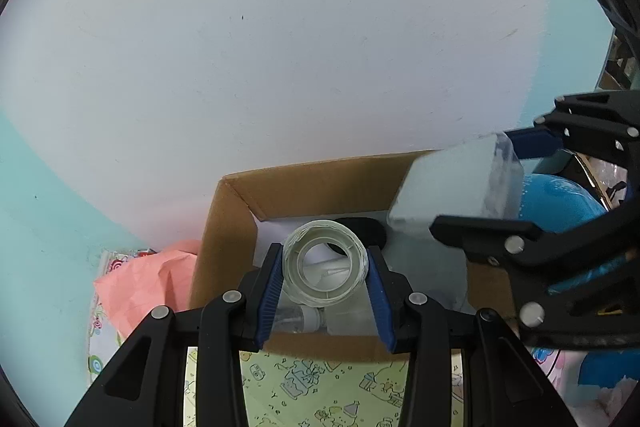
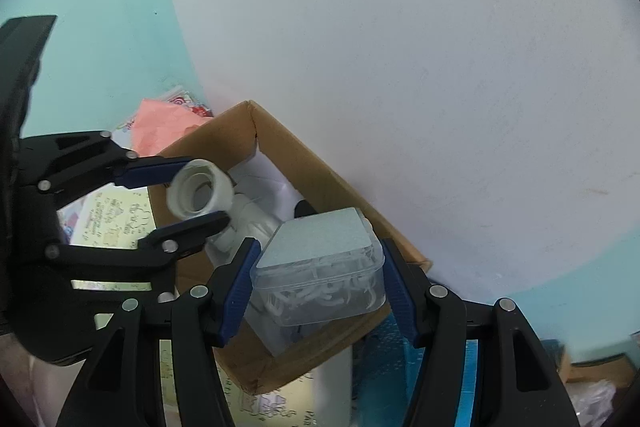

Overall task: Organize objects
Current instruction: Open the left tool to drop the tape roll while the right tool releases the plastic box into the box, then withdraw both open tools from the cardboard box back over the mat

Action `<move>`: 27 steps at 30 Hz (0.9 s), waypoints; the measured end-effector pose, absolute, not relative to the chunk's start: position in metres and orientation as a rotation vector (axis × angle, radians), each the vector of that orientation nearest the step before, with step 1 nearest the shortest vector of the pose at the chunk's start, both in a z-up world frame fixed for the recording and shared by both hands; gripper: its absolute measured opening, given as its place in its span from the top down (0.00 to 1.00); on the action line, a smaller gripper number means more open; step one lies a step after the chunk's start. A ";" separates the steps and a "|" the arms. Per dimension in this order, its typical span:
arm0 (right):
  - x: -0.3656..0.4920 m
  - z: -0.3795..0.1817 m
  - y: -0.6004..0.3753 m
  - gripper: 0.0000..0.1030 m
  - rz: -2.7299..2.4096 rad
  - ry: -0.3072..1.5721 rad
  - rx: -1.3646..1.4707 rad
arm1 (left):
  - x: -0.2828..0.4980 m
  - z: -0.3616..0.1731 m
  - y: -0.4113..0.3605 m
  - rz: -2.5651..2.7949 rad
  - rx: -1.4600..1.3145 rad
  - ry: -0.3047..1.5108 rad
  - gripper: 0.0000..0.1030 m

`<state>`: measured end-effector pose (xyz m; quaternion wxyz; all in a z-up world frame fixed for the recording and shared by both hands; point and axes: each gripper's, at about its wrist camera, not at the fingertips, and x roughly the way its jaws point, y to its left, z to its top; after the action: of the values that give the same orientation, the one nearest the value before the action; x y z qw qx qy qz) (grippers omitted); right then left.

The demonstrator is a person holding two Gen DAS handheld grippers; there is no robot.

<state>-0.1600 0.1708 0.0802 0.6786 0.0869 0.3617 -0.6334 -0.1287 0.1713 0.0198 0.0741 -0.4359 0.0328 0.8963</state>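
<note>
Both tools are loaded and hang above the open cardboard box point(image 1: 224, 227). Left tool point(image 1: 325, 279) is clamped on a roll of clear tape point(image 1: 325, 269), its blue pads point(image 1: 271, 291) pressing the roll's outer rim from either side, so the round hole faces the camera and the roll's axis runs along the tool's pointing line. Right tool point(image 2: 318, 279) is closed on a small clear plastic box with a pale lid point(image 2: 320, 267), pads point(image 2: 240, 287) against its two short sides, lid up and tilted slightly; thin white pieces fill it, too small to name.

What matters for the coming move is that the cardboard box's opening lies straight below and ahead of both loads. From the left wrist view the tape roll sits over the near half of the opening, with a clear bottle point(image 1: 300, 317) lying on the box floor just under it. The plastic box hangs over the box's right-hand corner, nearer the rim. The left tool looks better placed to go in first.

The tape roll is translucent and whitish, with a smooth inner core. A pink paper point(image 1: 148, 287) lies outside the box's left wall, and patterned sheets point(image 1: 320, 387) cover the surface in front.
</note>
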 end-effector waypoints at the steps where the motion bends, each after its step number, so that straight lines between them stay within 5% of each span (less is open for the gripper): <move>1: -0.160 0.078 0.169 0.39 -1.430 0.816 0.194 | -0.130 0.018 0.171 2.688 -1.312 0.093 0.60; 4: -0.161 0.075 0.166 0.39 -1.438 0.830 0.192 | -0.133 0.010 0.170 2.683 -1.319 0.078 0.60; 8: -0.160 0.073 0.165 0.39 -1.429 0.825 0.194 | -0.133 0.003 0.168 2.696 -1.355 0.072 0.31; 13: -0.149 0.069 0.170 0.26 -1.429 0.836 0.159 | -0.121 0.007 0.160 2.732 -1.323 0.080 0.15; 18: -0.140 0.073 0.175 0.13 -1.431 0.826 0.137 | -0.108 0.004 0.149 2.769 -1.343 0.047 0.10; 27: -0.117 0.065 0.188 0.09 -1.424 0.813 0.151 | -0.073 0.013 0.142 2.826 -1.392 -0.045 0.04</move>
<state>-0.1172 0.1876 0.0650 0.6798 0.0671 0.3621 -0.6342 -0.0734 0.1419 0.0130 -0.0046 -0.4417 -0.0143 0.8970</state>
